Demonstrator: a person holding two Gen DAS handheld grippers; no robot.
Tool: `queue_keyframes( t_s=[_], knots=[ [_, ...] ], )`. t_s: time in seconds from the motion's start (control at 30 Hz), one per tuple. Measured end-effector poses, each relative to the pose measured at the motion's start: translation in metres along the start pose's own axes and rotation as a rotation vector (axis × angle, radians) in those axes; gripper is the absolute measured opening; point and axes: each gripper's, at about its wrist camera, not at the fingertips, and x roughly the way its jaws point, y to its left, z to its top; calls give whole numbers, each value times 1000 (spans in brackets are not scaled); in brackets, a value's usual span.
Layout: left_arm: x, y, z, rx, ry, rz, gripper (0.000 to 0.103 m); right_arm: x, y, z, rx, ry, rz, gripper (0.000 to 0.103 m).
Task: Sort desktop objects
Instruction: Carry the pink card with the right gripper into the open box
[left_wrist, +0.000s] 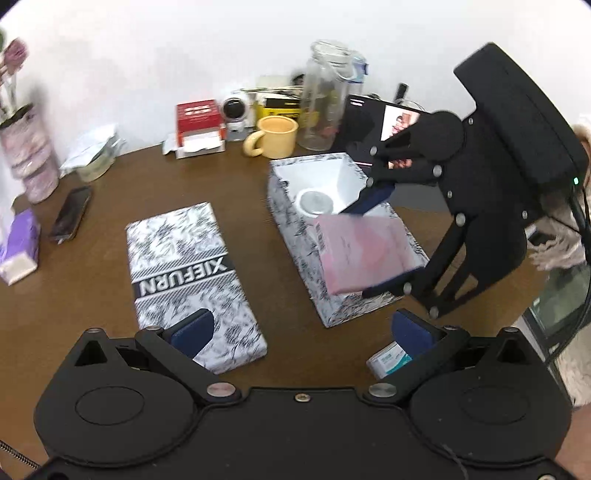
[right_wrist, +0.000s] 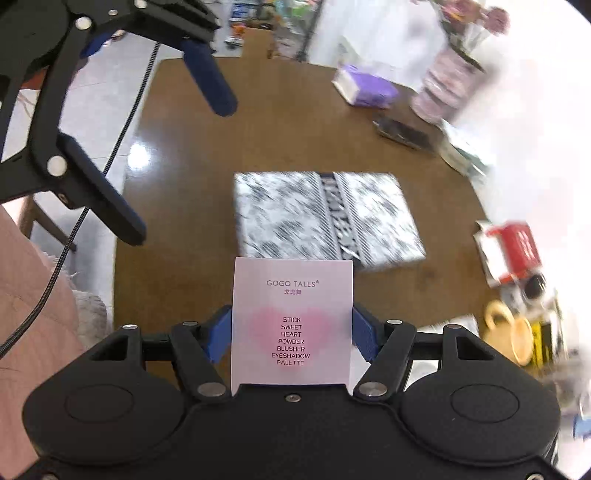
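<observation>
A pink palette box (right_wrist: 291, 321), printed "GOGO TALES", is clamped between the blue pads of my right gripper (right_wrist: 291, 332). In the left wrist view that right gripper (left_wrist: 376, 247) holds the pink box (left_wrist: 364, 251) tilted over the near end of an open black-and-white patterned box (left_wrist: 291, 221). A round white item (left_wrist: 314, 201) lies inside the box. The matching lid (left_wrist: 192, 277), marked "XIEFURN", lies flat on the brown table to the left. My left gripper (left_wrist: 301, 332) hovers open and empty near the table's front edge, also seen as the left gripper (right_wrist: 173, 155) in the right wrist view.
At the back stand a yellow mug (left_wrist: 277, 136), a red carton (left_wrist: 199, 118), a clear bottle (left_wrist: 325, 99) and a tablet (left_wrist: 380, 118). A phone (left_wrist: 70, 214), a purple tissue pack (left_wrist: 18, 243) and a vase (left_wrist: 29, 158) sit left. A small teal-white box (left_wrist: 388, 360) lies by my left gripper's right finger.
</observation>
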Motion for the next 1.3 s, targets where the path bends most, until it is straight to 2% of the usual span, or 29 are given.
queue_keyframes(
  t_s=[0.3, 0.5, 0.73, 1.03, 1.3],
  knots=[
    [44, -11, 34, 66, 37, -50, 103, 0, -46, -48, 77, 53, -17, 69],
    [76, -12, 49, 79, 67, -63, 103, 18, -73, -72, 87, 82, 11, 69],
    [98, -8, 56, 34, 99, -59, 103, 65, -96, -85, 10, 112, 57, 69],
    [116, 0, 55, -40, 156, -19, 103, 144, -113, -96, -68, 178, 163, 69],
    [121, 4, 52, -87, 166, -13, 103, 171, -116, -105, -151, 200, 158, 69]
  ],
)
